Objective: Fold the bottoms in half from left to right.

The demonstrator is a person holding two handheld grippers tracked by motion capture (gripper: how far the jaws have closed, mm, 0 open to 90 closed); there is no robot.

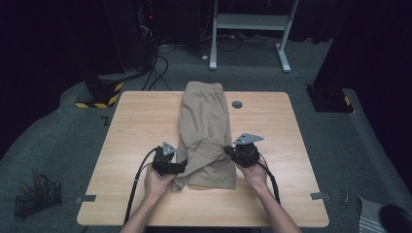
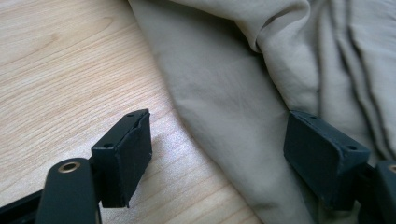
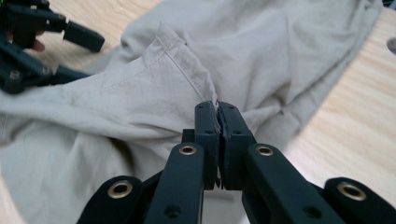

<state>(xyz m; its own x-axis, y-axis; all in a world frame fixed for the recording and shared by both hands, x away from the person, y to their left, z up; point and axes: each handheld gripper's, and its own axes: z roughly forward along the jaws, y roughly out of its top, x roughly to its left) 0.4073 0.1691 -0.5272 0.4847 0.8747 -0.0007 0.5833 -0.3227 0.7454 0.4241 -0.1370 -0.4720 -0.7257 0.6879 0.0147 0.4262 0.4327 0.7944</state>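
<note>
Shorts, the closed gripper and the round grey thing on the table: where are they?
shorts (image 1: 204, 114): high view, middle of the beige cloth.
right gripper (image 3: 218, 109): right gripper view, shut fingertips pinching the hem.
grey disc (image 1: 237, 104): high view, its centre.

A black wire basket sat on the grey floor, a white-legged desk frame stood beyond the light wooden table.

Shorts on table, centre; grommet just right of shorts; L gripper at shorts' left edge, R gripper at right edge.
</note>
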